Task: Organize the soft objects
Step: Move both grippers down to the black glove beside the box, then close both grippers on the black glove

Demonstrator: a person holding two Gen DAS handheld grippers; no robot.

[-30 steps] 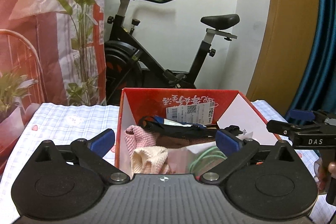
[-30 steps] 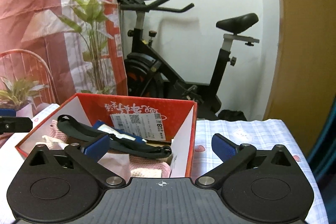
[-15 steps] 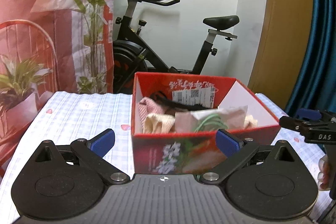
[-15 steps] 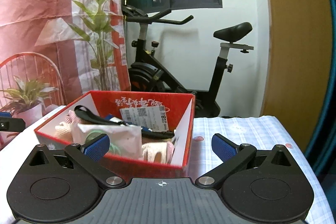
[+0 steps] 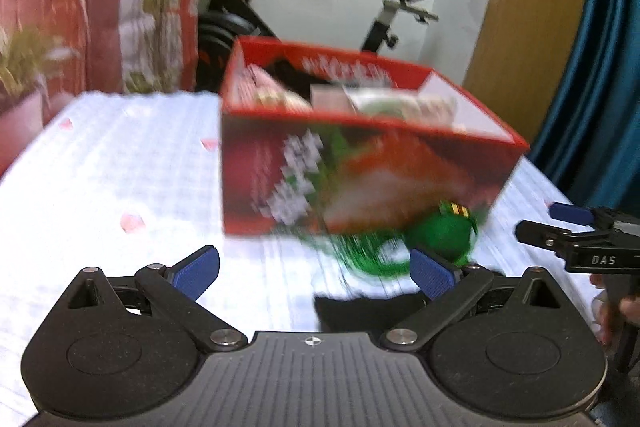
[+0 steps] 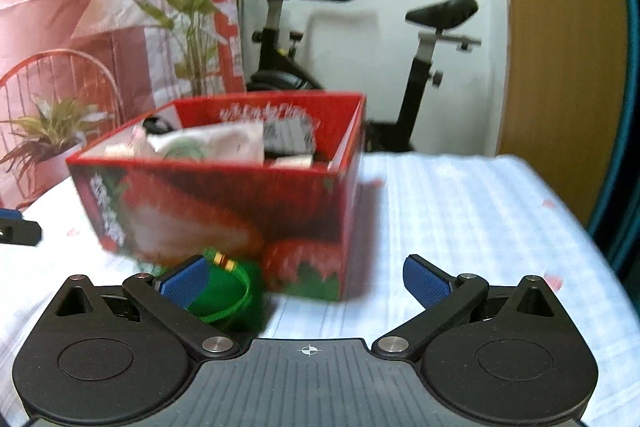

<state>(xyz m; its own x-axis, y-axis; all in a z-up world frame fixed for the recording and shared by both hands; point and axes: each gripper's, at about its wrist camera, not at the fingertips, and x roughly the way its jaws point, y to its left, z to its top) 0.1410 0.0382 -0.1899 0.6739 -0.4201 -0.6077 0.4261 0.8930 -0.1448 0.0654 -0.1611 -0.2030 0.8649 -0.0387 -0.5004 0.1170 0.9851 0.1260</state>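
Note:
A red cardboard box (image 5: 360, 167) printed with strawberries stands on the white checked tablecloth (image 5: 120, 179), holding several soft items, among them pink cloths and a white pouch (image 6: 208, 143). A green soft item with a green cord (image 5: 444, 235) lies on the cloth in front of the box; it also shows in the right wrist view (image 6: 228, 291). A dark cloth (image 5: 360, 311) lies just before my left gripper (image 5: 316, 269), which is open and empty. My right gripper (image 6: 304, 279) is open and empty, its left pad over the green item; it shows at the left wrist view's right edge (image 5: 576, 239).
The box (image 6: 240, 203) sits mid-table. An exercise bike (image 5: 320, 7) stands behind the table against a white wall. A potted plant (image 6: 48, 139) and a red wire chair (image 5: 44, 19) stand at the left. A blue curtain (image 5: 608, 67) hangs at the right.
Both grippers have pulled back and lowered from over the box to in front of it. The green item and dark cloth on the table have come into view. Both frames are motion-blurred.

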